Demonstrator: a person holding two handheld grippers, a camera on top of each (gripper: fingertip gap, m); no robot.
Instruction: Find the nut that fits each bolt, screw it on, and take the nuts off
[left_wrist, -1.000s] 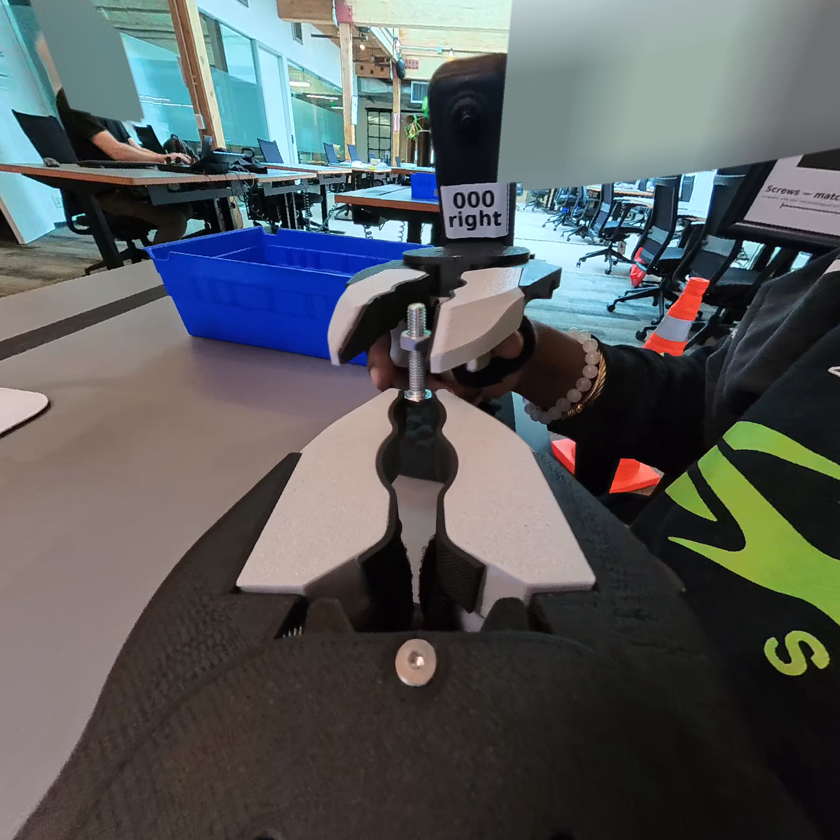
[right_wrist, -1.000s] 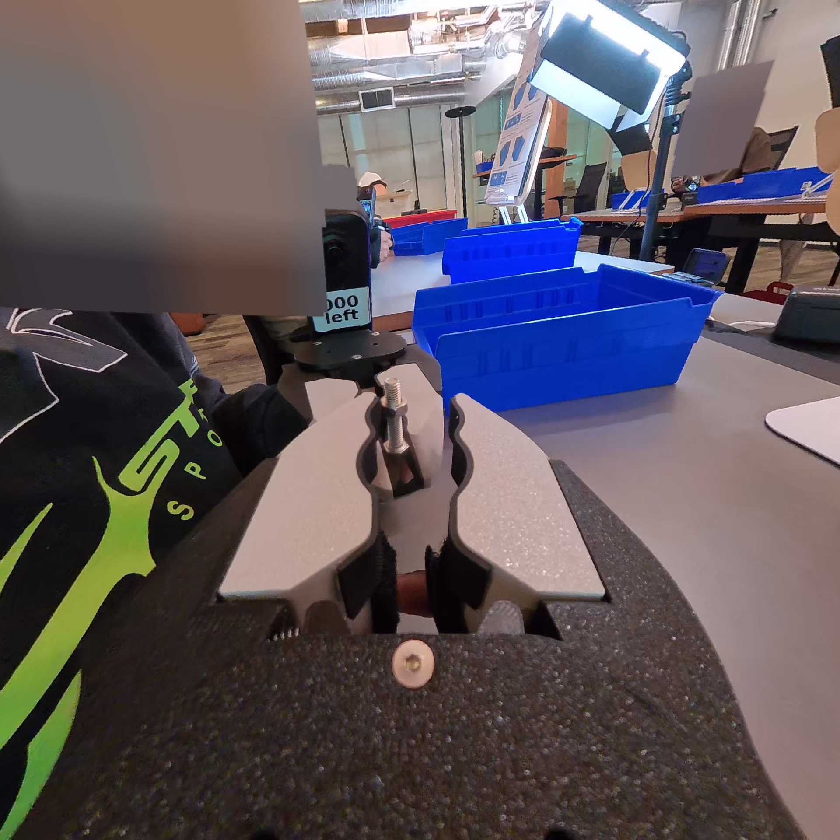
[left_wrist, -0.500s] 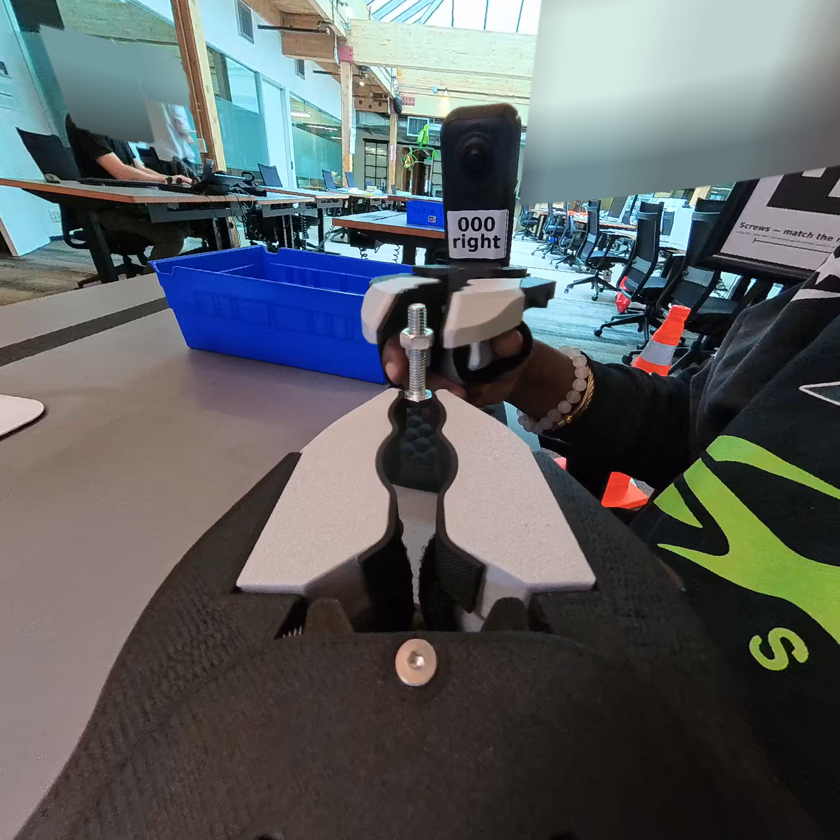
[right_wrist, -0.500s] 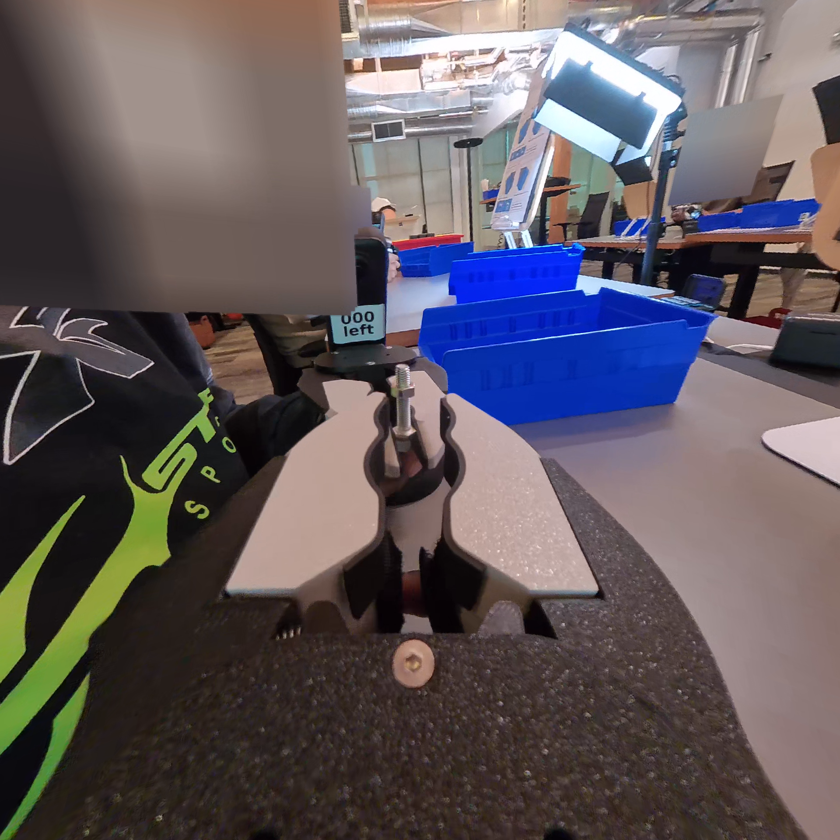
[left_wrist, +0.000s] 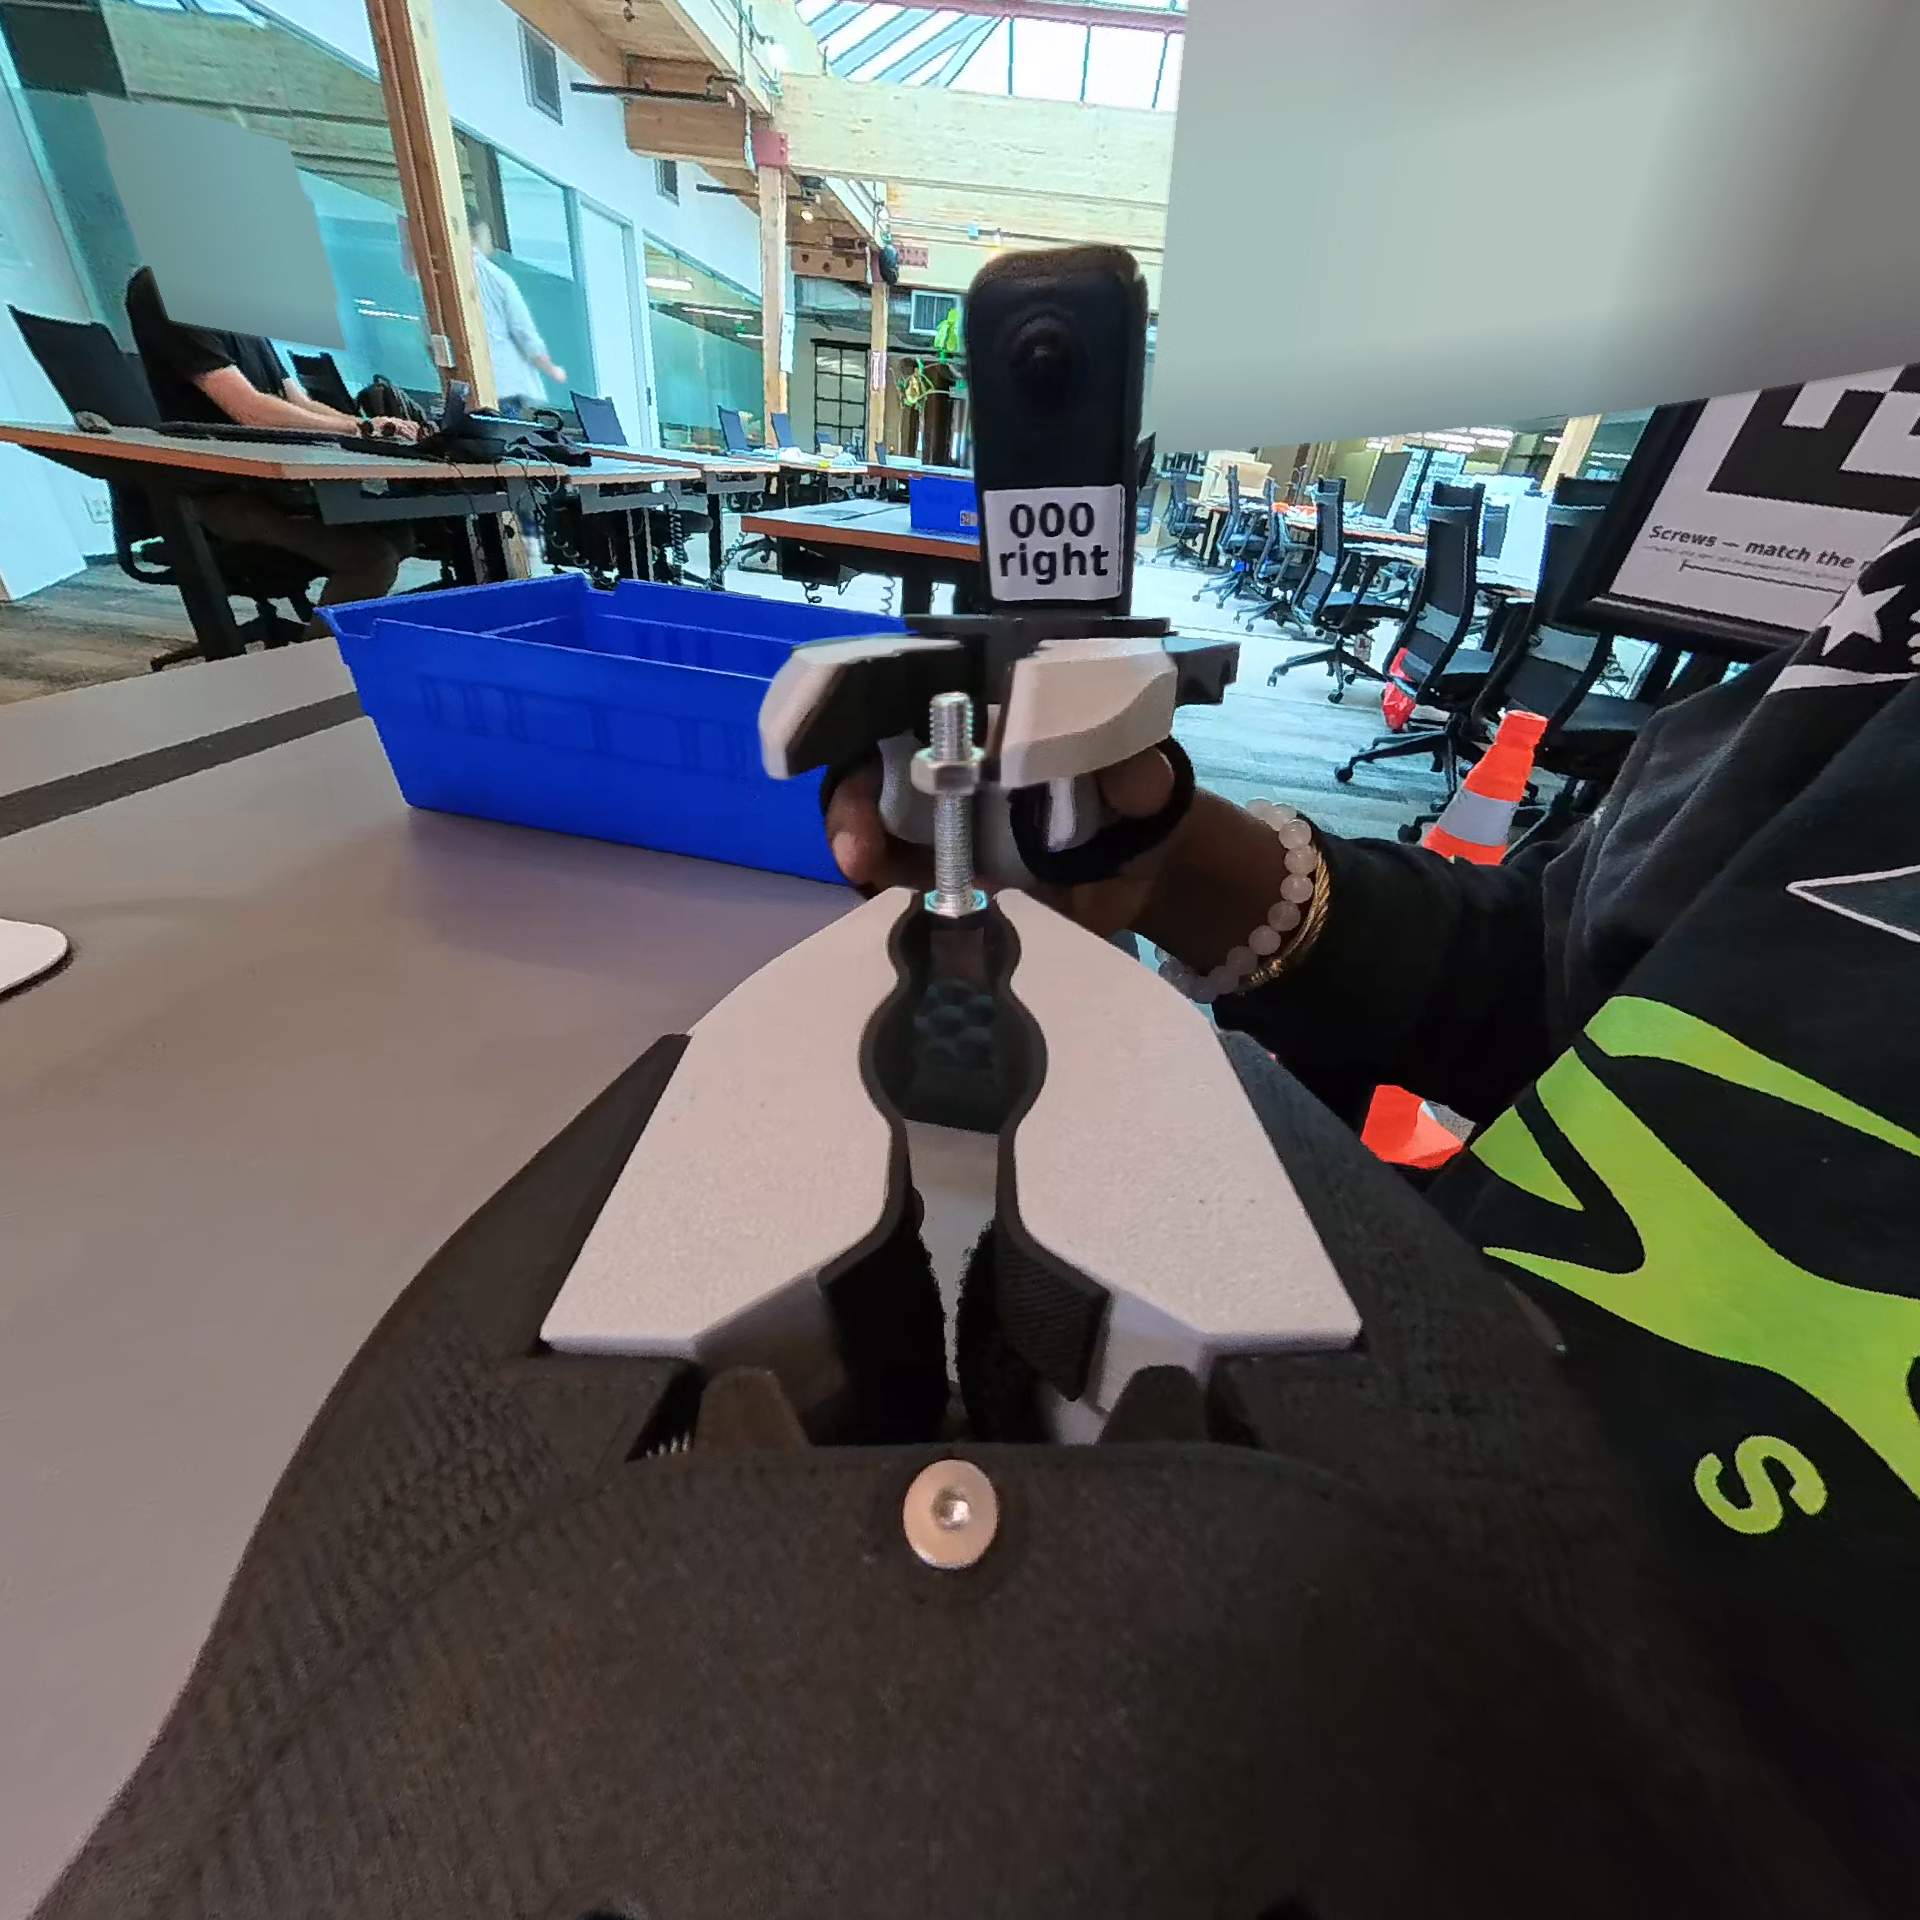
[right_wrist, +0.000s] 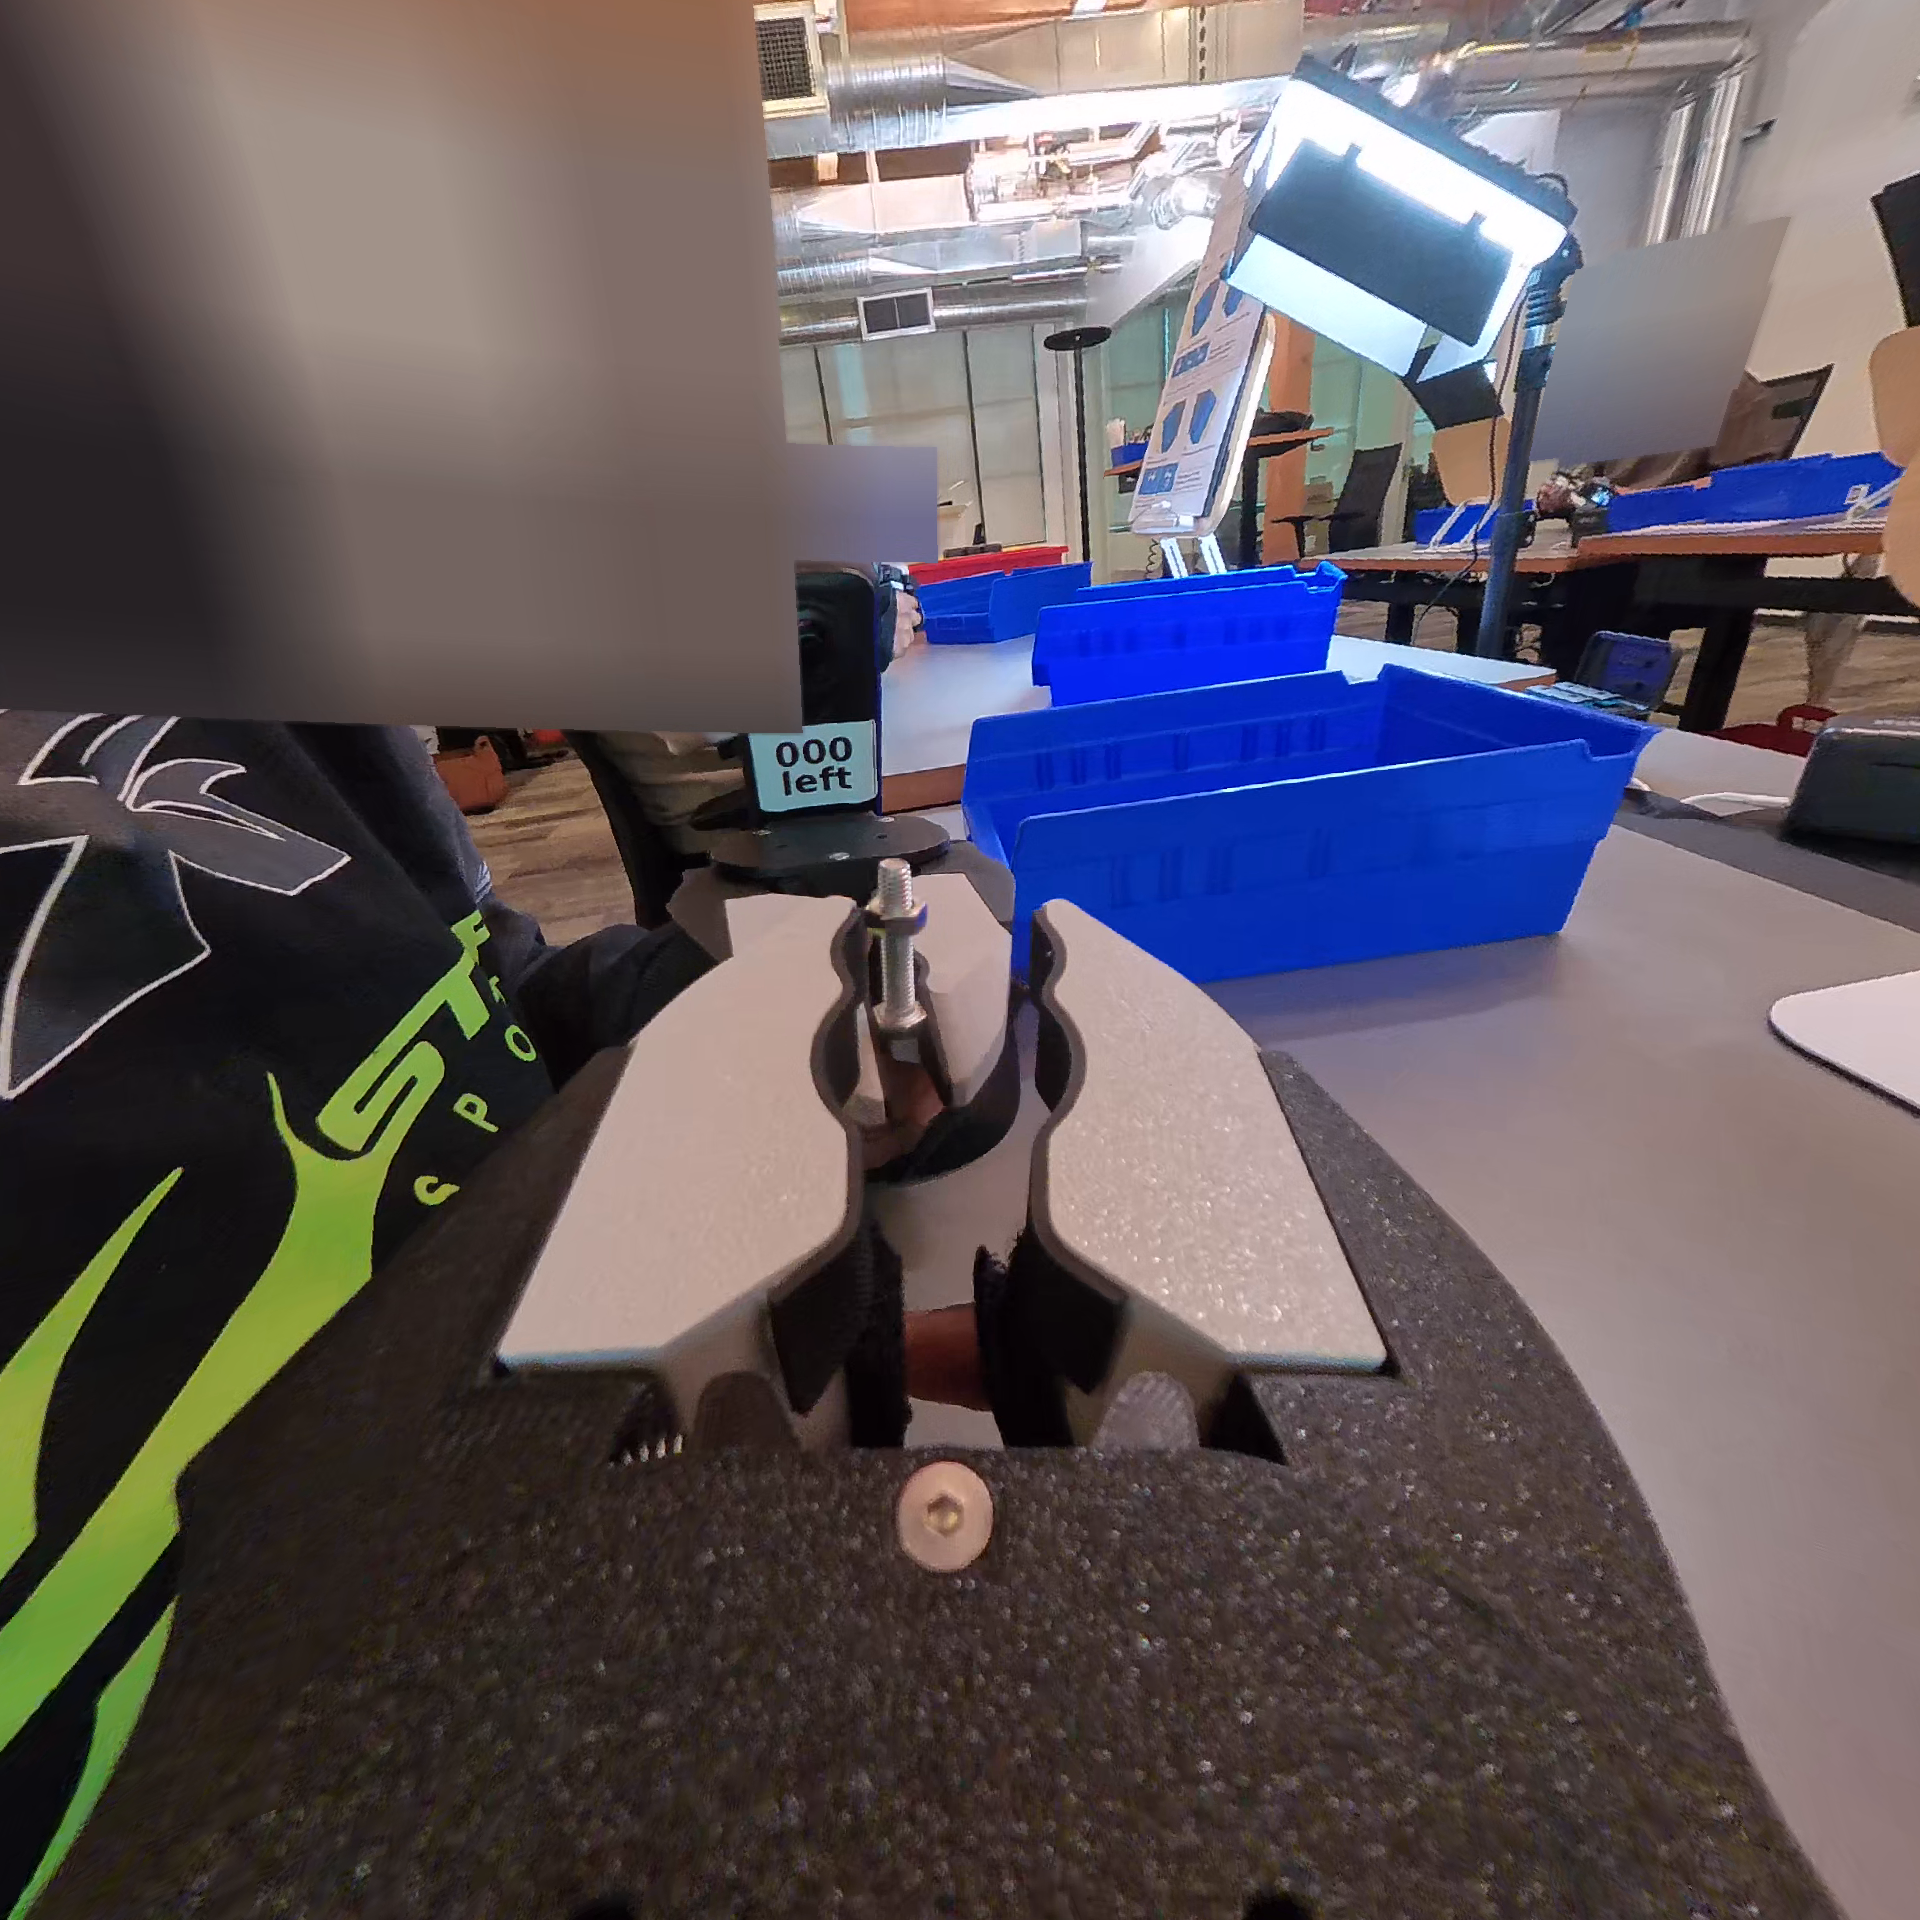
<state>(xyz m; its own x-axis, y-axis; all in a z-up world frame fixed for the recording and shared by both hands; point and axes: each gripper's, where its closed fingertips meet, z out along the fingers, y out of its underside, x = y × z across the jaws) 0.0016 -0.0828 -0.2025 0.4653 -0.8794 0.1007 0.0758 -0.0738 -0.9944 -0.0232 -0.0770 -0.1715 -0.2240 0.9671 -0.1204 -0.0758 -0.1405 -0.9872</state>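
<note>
A silver bolt stands upright, its lower end clamped in my left gripper, which is shut on it. A silver nut sits on the thread near the top. My right gripper is just behind the bolt at nut height, jaws apart and not touching the nut. In the right wrist view the right gripper is open, with the bolt and nut just beyond its tips. The left gripper holds the bolt's base there.
A blue bin stands on the grey table beyond the grippers; it also shows in the right wrist view. A white pad lies on the table. The person's dark sleeve and torso fill the near side. The grippers are tip to tip, or close to it.
My right gripper, which was around the nut a second ago, has drawn back from the bolt. The nut stays on the thread. The left gripper still clamps the bolt.
</note>
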